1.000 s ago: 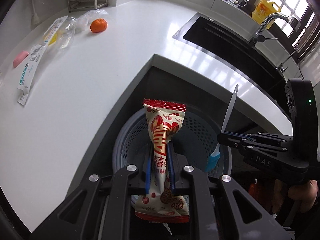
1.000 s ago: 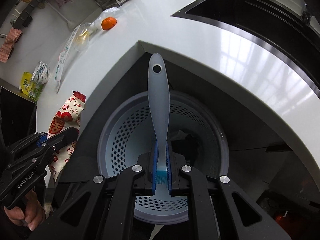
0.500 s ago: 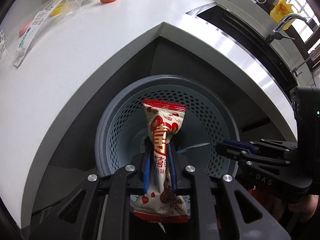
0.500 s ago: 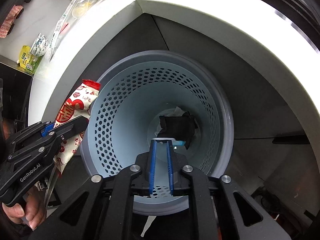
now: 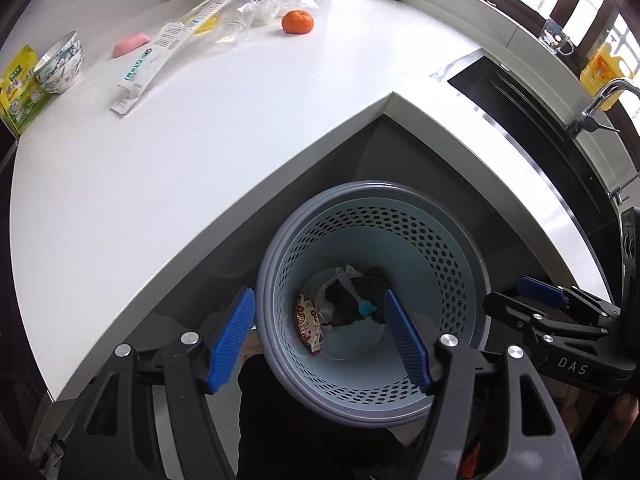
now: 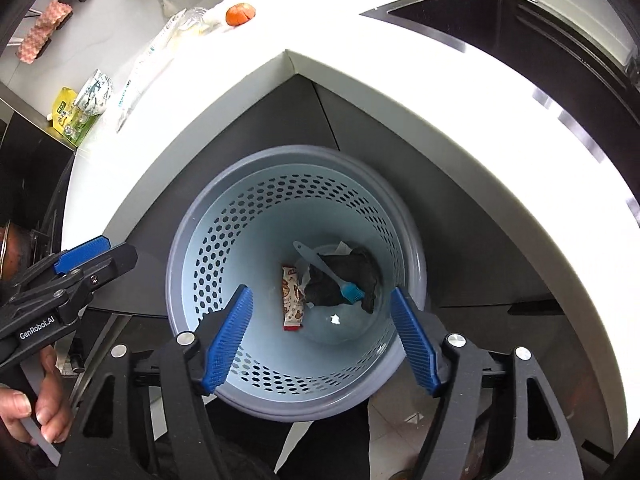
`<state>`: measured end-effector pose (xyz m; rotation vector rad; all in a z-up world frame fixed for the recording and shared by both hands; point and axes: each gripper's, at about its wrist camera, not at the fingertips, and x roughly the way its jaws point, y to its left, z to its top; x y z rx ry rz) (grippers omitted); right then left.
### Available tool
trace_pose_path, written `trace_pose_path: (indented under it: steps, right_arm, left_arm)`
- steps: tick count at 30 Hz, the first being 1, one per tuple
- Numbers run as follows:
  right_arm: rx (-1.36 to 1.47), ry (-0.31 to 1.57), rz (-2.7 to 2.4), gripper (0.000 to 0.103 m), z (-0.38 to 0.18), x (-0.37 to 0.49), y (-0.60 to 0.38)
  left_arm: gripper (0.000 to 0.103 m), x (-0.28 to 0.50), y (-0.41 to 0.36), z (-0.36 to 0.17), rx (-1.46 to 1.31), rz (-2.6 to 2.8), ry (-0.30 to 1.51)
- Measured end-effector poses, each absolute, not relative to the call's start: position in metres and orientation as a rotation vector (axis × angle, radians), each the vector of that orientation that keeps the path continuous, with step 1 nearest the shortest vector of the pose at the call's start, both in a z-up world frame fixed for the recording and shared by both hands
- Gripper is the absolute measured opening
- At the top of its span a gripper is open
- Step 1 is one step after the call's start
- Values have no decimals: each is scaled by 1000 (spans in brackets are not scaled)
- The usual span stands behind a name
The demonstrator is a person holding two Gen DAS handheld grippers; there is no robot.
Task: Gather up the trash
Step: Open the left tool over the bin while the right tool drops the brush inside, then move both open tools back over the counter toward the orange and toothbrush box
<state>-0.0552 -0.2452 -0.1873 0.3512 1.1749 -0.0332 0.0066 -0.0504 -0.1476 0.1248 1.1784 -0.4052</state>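
Observation:
A perforated grey-blue trash basket (image 5: 460, 264) (image 6: 188, 240) stands on the floor below the counter corner. In it lie a red-and-white snack wrapper (image 5: 309, 324) (image 6: 292, 298), a grey silicone brush with a blue head (image 6: 330, 274) (image 5: 366, 308) and a dark crumpled item (image 6: 360, 268). My left gripper (image 5: 320, 336) is open and empty above the basket. My right gripper (image 6: 322, 332) is open and empty above it too. Each gripper shows in the other's view, the right (image 5: 540, 300) and the left (image 6: 80, 250).
On the white counter (image 5: 200, 140) lie a long toothbrush pack (image 5: 160, 60), a clear plastic cup (image 5: 236, 24), an orange (image 5: 297, 22), a pink bar (image 5: 130, 44), a bowl (image 5: 60, 62) and a yellow-green packet (image 5: 18, 92). A dark sink (image 5: 540, 120) with a tap is at the right.
My left gripper opened and the snack wrapper fell into the basket. My right gripper, which let go of the brush earlier, opened wide. Both grippers rose above the basket.

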Motion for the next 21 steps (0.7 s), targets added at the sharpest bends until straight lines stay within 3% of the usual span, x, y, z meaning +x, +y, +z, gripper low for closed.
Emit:
trace_pose_path:
  steps: [11, 21]
  right_arm:
    - [287, 1065, 21, 72, -141, -33, -229]
    - [221, 908, 57, 75, -103, 11, -215]
  left_arm:
    - [67, 13, -29, -101, 88, -325, 1086]
    - [79, 42, 2, -60, 65, -245, 968]
